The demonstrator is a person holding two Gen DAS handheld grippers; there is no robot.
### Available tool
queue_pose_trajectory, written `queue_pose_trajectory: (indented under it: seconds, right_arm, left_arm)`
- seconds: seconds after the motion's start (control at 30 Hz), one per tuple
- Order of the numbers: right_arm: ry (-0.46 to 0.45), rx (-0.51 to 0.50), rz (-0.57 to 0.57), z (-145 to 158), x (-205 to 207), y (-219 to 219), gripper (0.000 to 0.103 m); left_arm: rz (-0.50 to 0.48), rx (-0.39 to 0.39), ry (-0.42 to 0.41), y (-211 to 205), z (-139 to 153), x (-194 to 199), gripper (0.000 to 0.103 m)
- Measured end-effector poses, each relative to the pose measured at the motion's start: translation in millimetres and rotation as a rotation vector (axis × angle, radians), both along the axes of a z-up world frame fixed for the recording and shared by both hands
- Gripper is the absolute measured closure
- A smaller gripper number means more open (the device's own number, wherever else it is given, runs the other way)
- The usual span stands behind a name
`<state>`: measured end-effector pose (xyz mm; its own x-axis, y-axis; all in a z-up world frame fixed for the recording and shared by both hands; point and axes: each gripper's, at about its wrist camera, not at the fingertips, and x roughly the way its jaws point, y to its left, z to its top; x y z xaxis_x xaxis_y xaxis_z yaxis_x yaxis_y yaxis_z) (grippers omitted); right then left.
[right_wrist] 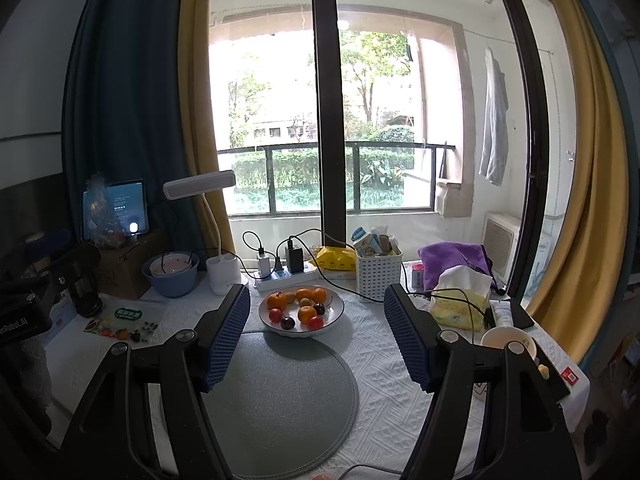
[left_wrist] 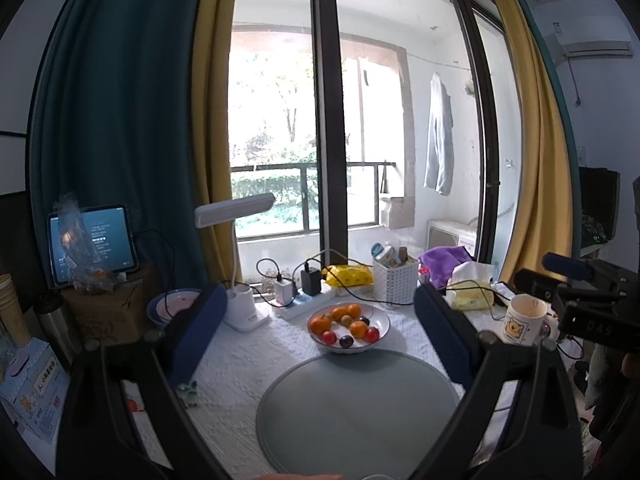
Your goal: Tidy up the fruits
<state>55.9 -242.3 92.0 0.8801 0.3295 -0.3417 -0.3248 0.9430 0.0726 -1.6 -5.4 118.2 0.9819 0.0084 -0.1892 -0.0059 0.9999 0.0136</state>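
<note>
Far left: tablet (right_wrist: 114, 210) on a box (right_wrist: 124, 268), blue bowl (right_wrist: 170, 280) beside it, lamp (right_wrist: 200, 185) next. Left gripper (left_wrist: 318, 328): jaws spread wide, nothing between the pads, held above the grey mat (left_wrist: 356, 408). Centre: white plate (right_wrist: 301, 312) at the mat's far edge, filled with oranges (right_wrist: 307, 313), red and dark fruit. Right gripper (right_wrist: 316, 330): jaws likewise spread, empty, pointed at the plate. Behind: basket (right_wrist: 378, 270). Right: tissues (right_wrist: 460, 300), mug (left_wrist: 523, 319).
</note>
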Motion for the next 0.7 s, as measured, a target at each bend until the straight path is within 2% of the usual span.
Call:
queue_pose_trajectory:
  seconds: [0.7]
  right_arm:
    - [-0.002, -0.002, 0.0, 0.1, 1.5, 0.4, 0.03]
  left_arm:
    - [-0.004, 0.0, 0.002, -0.4, 0.6, 1.5, 0.008]
